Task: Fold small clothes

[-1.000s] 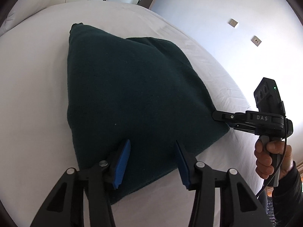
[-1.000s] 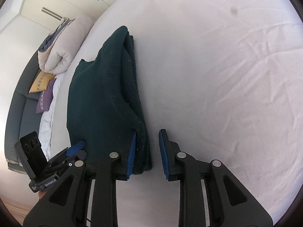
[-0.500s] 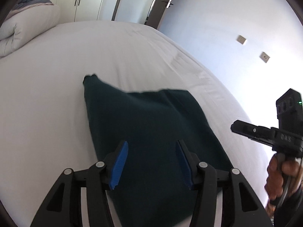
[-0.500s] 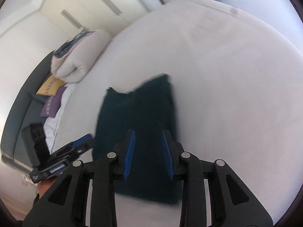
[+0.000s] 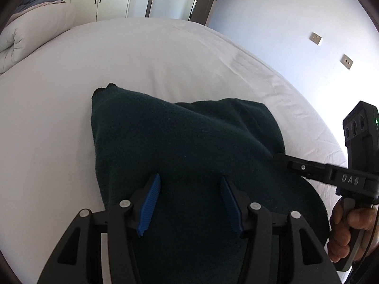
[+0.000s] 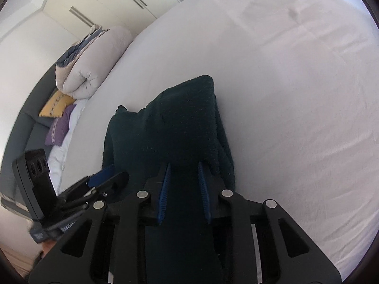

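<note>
- A dark green cloth [image 5: 184,146], folded and bunched, is seen lying on a white bed [image 5: 146,56], its far corner raised in a small peak.
- The left gripper [image 5: 189,201] is held over the near part of the cloth; its blue pads [image 5: 150,203] stand apart with the cloth seen between them but not pressed, and its jaws have just been opening a little.
- The right gripper [image 6: 183,189] is held over the cloth's near right side; its pads [image 6: 203,189] are set close but parted, no pinch can be seen, and its jaws have just been closing.
- In the left view the right gripper's tip [image 5: 281,158] is seen at the cloth's right edge, with a hand [image 5: 350,227] on its handle.
- A rolled duvet [image 6: 94,64] and two cushions [image 6: 56,118] lie at the far left.
</note>
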`<state>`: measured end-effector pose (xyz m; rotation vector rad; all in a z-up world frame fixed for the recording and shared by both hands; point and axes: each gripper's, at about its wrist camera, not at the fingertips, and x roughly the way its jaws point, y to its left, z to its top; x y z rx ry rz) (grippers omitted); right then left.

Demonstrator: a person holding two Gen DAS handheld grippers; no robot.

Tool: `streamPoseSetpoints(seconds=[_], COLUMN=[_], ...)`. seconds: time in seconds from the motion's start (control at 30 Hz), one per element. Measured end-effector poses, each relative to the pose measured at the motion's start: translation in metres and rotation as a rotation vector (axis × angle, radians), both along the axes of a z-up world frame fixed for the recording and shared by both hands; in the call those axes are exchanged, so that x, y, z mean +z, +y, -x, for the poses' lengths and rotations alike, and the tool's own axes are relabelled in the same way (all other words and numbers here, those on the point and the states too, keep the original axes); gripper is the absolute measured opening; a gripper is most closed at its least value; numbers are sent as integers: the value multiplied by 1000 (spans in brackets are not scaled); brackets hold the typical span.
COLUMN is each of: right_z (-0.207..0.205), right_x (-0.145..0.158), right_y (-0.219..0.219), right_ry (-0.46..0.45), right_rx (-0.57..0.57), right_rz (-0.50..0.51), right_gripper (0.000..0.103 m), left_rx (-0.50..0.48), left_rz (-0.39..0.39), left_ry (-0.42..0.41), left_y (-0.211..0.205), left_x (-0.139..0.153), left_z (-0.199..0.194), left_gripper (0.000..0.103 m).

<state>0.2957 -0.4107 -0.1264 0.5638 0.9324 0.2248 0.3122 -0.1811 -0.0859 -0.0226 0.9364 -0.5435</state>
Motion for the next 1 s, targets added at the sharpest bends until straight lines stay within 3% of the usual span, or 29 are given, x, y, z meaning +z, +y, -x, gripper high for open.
streamPoseSetpoints(seconds=[0.1, 0.2, 0.3, 0.33, 0.37, 0.4, 0.43, 0.5, 0.57, 0.73, 1.0], right_z=[2, -7, 9, 19, 26, 35, 41, 47, 46, 36, 4], right_x=[0, -1, 26, 37, 45, 54, 60, 67, 63, 34, -8], right_y=[10, 22, 21, 17, 14, 9, 5, -2, -9, -18, -7], right_ry=[-55, -57, -62, -81, -106, -137, -157, -157, -101, 33, 148], right_rx=[20, 17, -1, 0, -2, -12, -19, -9, 1, 28, 75], right_rz=[92, 121, 110, 99, 96, 100, 105, 107, 92, -37, -150], right_gripper=[21, 22, 30, 47, 62, 85, 90, 90, 90, 88, 76], left_rx=[1, 0, 12, 16, 26, 58, 97, 108, 111, 121, 92], left_rz=[-13, -25, -32, -17, -4, -10, -25, -68, -114, -158, -77], left_ry=[-21, -37, -52, -62, -89, -127, -159, -144, -109, -14, 96], left_y=[-1, -1, 5, 10, 17, 27, 36, 44, 48, 55, 45], left_x=[-4, 0, 20, 27, 37, 45, 51, 51, 43, 22, 6], left_z=[2, 5, 18, 24, 33, 42, 48, 50, 46, 40, 25], left_gripper=[56, 56, 60, 65, 82, 102, 102, 103, 103, 102, 102])
